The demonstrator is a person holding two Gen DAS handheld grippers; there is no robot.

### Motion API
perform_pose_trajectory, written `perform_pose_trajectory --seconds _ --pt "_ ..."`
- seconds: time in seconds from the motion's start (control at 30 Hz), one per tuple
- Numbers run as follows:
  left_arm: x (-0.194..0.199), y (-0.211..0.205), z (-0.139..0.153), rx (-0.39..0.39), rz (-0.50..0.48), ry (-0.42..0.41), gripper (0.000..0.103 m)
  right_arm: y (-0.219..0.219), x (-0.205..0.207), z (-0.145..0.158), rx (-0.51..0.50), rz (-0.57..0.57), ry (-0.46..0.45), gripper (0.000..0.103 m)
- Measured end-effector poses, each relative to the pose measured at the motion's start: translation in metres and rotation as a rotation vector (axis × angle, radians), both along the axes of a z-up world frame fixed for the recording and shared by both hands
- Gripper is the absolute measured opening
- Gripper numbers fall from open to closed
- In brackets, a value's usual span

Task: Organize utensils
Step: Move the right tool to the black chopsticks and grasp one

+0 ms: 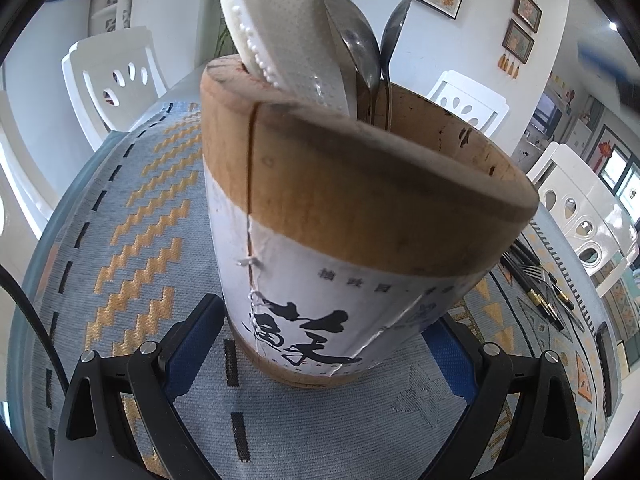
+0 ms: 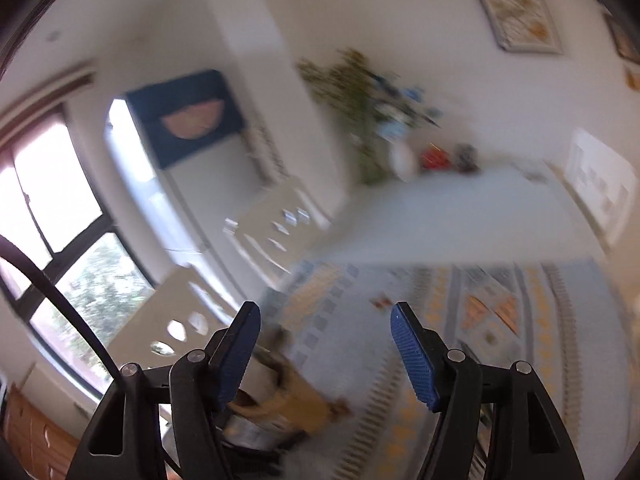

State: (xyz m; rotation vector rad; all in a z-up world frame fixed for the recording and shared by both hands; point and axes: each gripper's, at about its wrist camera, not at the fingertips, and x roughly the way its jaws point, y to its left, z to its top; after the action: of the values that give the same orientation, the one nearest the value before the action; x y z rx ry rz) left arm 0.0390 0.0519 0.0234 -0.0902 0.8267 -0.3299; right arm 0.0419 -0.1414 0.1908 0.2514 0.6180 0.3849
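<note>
label: large black brush-script characters, unreadable | on: wooden utensil holder [image 1: 340, 208] paper band

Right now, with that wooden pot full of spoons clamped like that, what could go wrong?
1. The left gripper grips the bamboo utensil holder only near its base, and it looks tilted, so it might tip.
2. The white rice paddle and metal spoons stick out high and could snag.
3. The right gripper is open and empty, and its view is blurred.
</note>
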Motion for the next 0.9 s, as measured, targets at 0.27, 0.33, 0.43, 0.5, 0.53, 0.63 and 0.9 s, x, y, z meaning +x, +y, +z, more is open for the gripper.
perform_pose_trajectory --seconds 0.27,0.33,0.43,0.5,0.53,0.63,0.9 --pt "0.001 0.002 -0.001 -0.007 -0.002 0.004 0.097 -0.046 0.008 -0.106 -0.044 -0.152 0.34 0.034" --pt "0.001 0.002 -0.001 -0.008 -0.002 0.004 0.097 -0.051 0.008 -0.12 -0.07 -0.17 0.37 0.033" --pt "0.001 0.002 -0.001 -0.011 -0.002 0.005 0.097 -0.053 0.014 -0.132 -0.149 -0.203 0.386 0.033" --pt "0.001 0.003 -0.002 -0.014 -0.002 0.006 0.098 -0.054 0.023 -0.136 -0.192 -0.209 0.38 0.033" --pt "0.002 0.004 -0.002 -0.015 -0.003 0.007 0.098 -0.055 0.029 -0.138 -0.209 -0.212 0.383 0.033" --pt "0.003 0.006 -0.003 -0.024 -0.006 0.017 0.099 -0.062 0.053 -0.153 -0.216 -0.194 0.432 0.033" --pt "0.004 0.01 -0.004 -0.033 -0.008 0.022 0.099 -0.059 0.085 -0.182 -0.24 -0.124 0.508 0.033"
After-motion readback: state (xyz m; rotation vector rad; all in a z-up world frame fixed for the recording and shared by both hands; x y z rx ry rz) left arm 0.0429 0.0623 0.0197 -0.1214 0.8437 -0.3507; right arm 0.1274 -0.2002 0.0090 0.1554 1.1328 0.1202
